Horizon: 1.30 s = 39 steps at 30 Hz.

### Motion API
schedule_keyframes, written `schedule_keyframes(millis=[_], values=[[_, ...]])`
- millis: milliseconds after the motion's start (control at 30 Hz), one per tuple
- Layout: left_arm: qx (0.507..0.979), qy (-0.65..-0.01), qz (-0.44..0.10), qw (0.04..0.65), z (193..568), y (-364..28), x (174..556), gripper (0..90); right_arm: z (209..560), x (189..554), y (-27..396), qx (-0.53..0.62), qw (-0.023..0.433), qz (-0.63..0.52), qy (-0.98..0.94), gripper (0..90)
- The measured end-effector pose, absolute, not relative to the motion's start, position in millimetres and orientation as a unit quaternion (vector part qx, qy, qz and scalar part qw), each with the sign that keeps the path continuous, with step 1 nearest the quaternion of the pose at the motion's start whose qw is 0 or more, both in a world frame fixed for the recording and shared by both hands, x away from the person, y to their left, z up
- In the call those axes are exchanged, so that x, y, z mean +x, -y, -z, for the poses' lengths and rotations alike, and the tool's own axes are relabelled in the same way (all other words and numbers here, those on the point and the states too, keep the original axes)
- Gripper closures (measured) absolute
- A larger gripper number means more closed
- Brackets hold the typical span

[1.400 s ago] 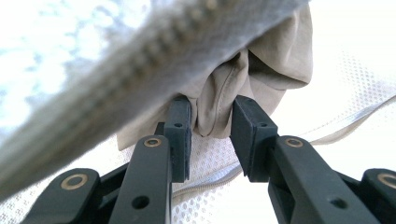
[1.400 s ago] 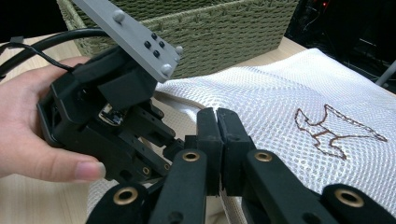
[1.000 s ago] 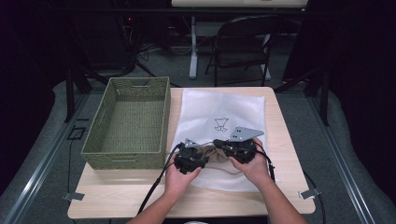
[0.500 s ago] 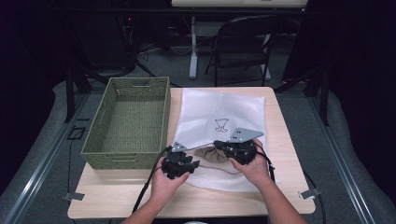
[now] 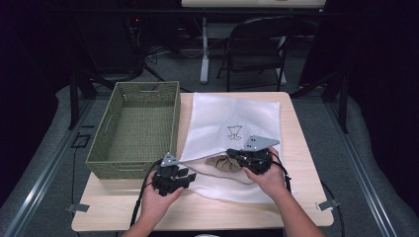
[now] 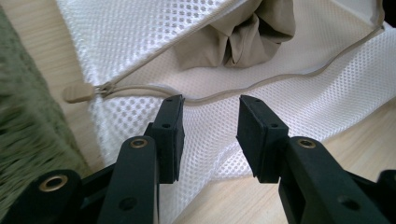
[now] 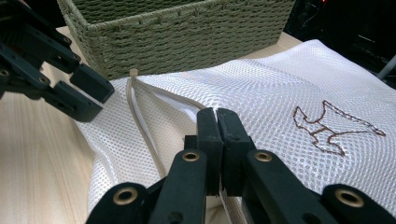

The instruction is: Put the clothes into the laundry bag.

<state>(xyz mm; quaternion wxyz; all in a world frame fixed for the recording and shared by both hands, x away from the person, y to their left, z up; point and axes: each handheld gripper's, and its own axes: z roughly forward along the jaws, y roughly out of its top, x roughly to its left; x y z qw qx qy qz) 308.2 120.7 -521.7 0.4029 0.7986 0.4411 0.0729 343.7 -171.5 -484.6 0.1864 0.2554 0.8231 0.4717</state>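
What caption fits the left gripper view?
Open left gripper poised over unzipped white mesh bag, beige garment inside.

Light wooden table (image 5: 301, 148), a green woven basket (image 5: 136, 128) standing on its left side, a white mesh laundry bag (image 5: 232, 123) lying flat just beside the basket, spread across the table's middle and right
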Motion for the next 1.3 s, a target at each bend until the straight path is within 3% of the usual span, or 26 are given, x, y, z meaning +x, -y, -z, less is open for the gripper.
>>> schedule_keyframes(millis=[400,1300], values=[[0.793,-0.455,-0.068,0.4,524.7,-139.7,301.2,60.5,483.7,342.6,172.9,0.255,0.186,-0.471,-0.824,88.6],[0.803,-0.44,-0.068,0.396,529.9,-132.0,299.7,52.0,493.9,337.1,175.1,0.258,0.176,-0.456,-0.833,88.3]])
